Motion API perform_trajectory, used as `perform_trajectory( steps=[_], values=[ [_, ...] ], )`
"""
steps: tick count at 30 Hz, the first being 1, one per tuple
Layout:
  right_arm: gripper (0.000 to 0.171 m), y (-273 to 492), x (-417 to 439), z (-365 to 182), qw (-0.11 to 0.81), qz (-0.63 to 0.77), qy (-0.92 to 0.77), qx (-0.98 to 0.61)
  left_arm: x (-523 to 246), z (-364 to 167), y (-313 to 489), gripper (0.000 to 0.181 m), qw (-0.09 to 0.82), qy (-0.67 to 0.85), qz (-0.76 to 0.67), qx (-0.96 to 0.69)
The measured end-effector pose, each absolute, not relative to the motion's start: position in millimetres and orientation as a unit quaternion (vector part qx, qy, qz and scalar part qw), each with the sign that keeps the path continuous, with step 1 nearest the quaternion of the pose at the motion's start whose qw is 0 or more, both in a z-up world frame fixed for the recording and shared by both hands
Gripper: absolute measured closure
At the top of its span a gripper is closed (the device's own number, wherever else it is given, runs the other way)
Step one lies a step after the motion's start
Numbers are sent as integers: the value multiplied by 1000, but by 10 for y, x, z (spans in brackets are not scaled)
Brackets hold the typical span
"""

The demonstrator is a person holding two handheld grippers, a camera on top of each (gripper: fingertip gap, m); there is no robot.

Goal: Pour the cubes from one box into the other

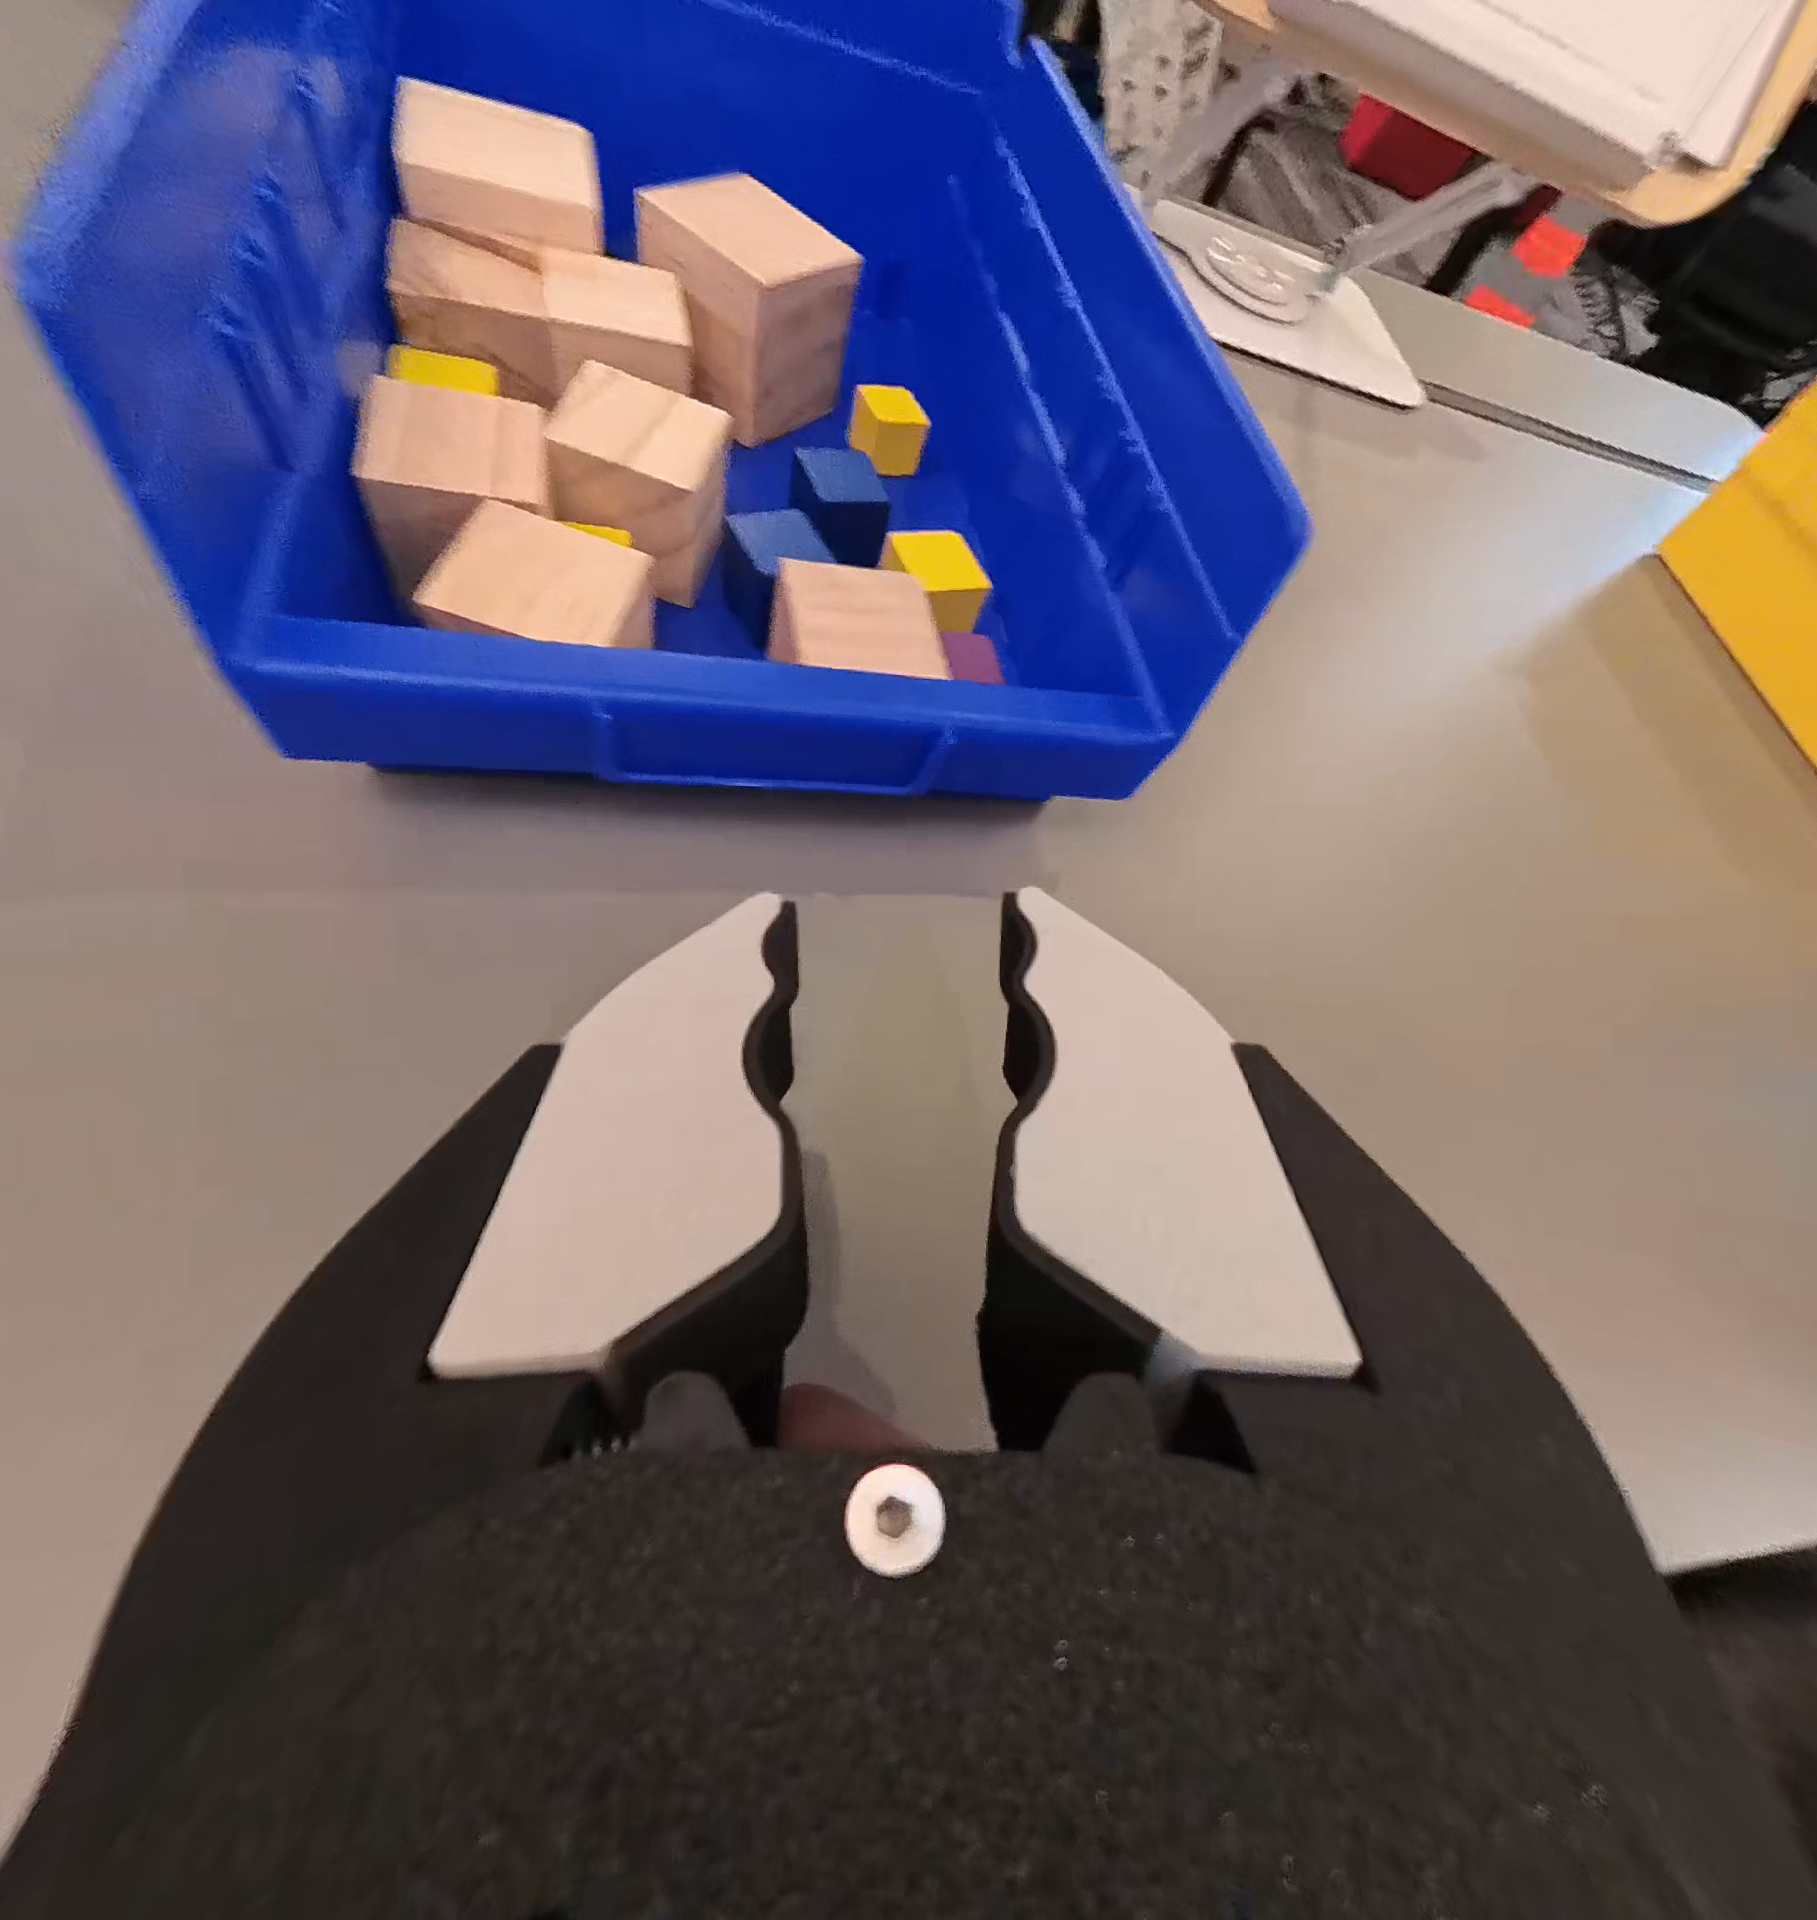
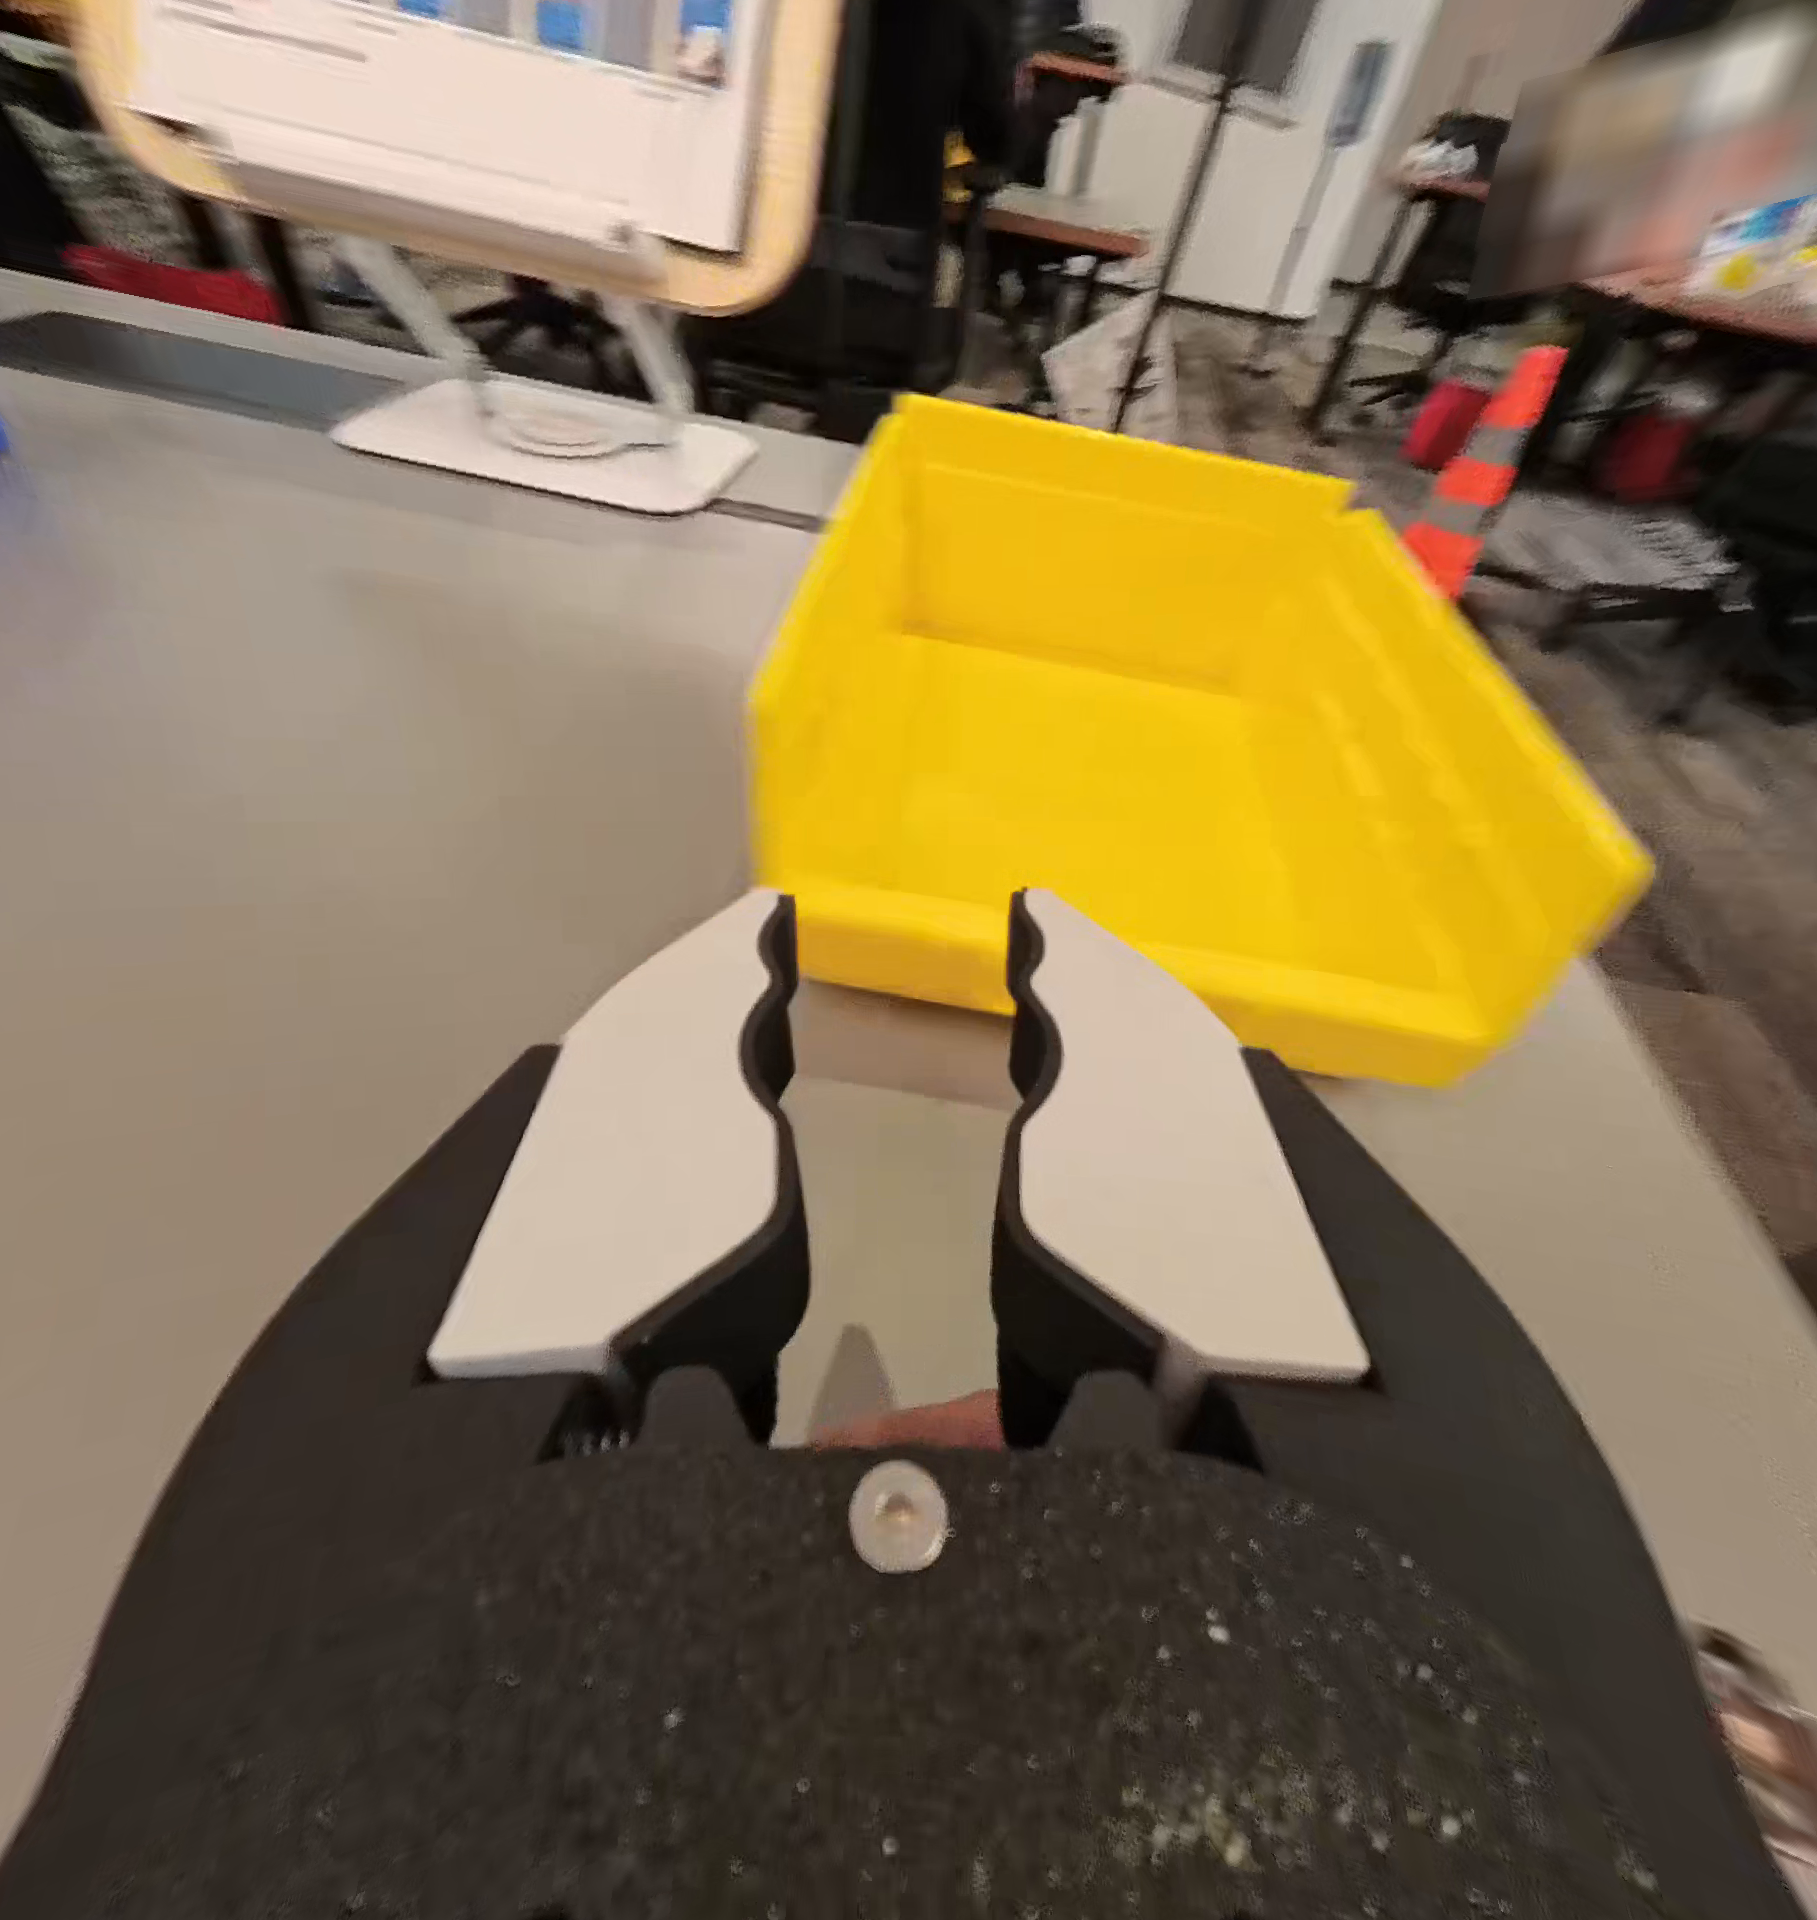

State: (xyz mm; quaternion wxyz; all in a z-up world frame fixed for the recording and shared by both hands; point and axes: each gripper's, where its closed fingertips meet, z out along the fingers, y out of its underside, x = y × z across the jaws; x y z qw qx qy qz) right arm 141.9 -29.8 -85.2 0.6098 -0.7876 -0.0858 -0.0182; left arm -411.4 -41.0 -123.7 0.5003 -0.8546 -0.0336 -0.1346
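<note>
A: On the desk (image 1: 156, 1039), short of the blue box (image 1: 675, 748), the left hand-held gripper (image 1: 899, 914) hangs narrowly parted, empty; cubes (image 1: 623, 416) fill that box.

B: And the right hand-held gripper (image 2: 904, 909)?

A: Likewise parted, empty, just short of the yellow box (image 2: 1143, 987), shown bare inside only there. Approach stage, I judge: next, grip the blue box's rim.
</note>
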Motion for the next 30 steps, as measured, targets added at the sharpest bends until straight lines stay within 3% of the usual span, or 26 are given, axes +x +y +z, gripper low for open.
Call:
perform_trajectory(
  steps=[5, 11, 13, 17, 21, 24, 30],
  values=[
    [127, -326, 742, -996, 584, 23, -155, -796, -4818, -1042, -263, 132, 532, -50, -23, -845],
    [127, -389, 346, -1112, 570, 50, -193, -797, -5307, -1275, 214, 131, 501, -61, -9, -863],
    [127, -424, 205, -1134, 566, 60, -206, -796, -5282, -1380, 403, 133, 485, -37, -14, -873],
    [127, -504, -95, -1130, 566, 72, -234, -788, -5196, -1282, 597, 179, 503, -25, -18, -864],
    [126, -470, -581, -1121, 558, 117, -243, -785, -4833, -1286, 573, 178, 501, -6, 24, -865],
    [116, -291, -1136, -1128, 547, 131, -244, -790, -4492, -1286, 561, 177, 500, -16, 34, -865],
    [107, 597, -1823, -1321, 525, 103, -188, -824, -3906, -1291, 523, 177, 497, -5, 17, -868]
  ],
)
